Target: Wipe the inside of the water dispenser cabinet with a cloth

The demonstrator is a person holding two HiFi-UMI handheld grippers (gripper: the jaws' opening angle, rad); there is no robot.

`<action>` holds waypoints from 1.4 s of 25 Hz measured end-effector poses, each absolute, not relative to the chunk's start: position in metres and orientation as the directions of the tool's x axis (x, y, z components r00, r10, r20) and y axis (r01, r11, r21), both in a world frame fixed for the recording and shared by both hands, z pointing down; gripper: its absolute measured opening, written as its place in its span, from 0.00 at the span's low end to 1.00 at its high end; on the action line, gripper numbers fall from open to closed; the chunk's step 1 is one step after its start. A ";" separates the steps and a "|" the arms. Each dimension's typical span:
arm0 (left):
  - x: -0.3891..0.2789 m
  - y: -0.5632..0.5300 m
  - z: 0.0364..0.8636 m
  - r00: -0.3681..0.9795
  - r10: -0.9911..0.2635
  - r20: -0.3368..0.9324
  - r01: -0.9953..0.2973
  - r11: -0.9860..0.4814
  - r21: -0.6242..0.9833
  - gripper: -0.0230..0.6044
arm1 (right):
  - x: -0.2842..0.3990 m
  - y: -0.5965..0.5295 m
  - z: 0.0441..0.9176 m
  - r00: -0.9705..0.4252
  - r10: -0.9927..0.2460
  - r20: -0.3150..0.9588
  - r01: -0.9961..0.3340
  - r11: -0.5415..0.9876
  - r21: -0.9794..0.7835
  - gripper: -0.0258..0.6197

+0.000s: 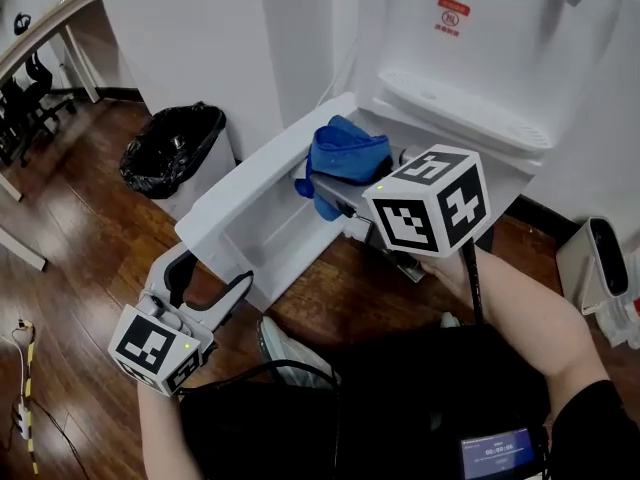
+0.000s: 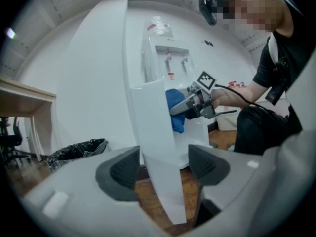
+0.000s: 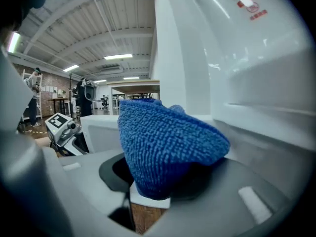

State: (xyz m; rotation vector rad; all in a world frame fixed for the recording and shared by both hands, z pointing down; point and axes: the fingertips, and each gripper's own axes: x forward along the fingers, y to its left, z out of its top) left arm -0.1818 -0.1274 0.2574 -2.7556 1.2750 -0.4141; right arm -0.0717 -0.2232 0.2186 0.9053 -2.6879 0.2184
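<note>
The white water dispenser (image 1: 470,58) stands with its cabinet door (image 1: 260,198) swung open towards me. My right gripper (image 1: 335,183) is shut on a bunched blue cloth (image 1: 345,153) at the mouth of the cabinet, just under the drip tray (image 1: 460,108). In the right gripper view the cloth (image 3: 168,142) fills the jaws and hides the pads. My left gripper (image 1: 212,280) straddles the door's free edge (image 2: 158,147). The left pad (image 2: 121,171) lies against the door, while a gap shows at the right pad (image 2: 207,164). The cabinet's inside is mostly hidden.
A bin lined with a black bag (image 1: 178,153) stands left of the dispenser against the wall. A small white container (image 1: 595,263) sits on the wooden floor at the right. A desk (image 1: 40,28) and office chairs are at the far left. My shoe (image 1: 285,353) is below the door.
</note>
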 end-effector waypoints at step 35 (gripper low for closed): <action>-0.203 -0.135 0.312 0.566 -0.719 0.403 -0.736 -0.661 -0.144 0.53 | -0.184 -0.173 0.265 -0.829 -0.363 0.427 -0.436 0.896 -0.085 0.27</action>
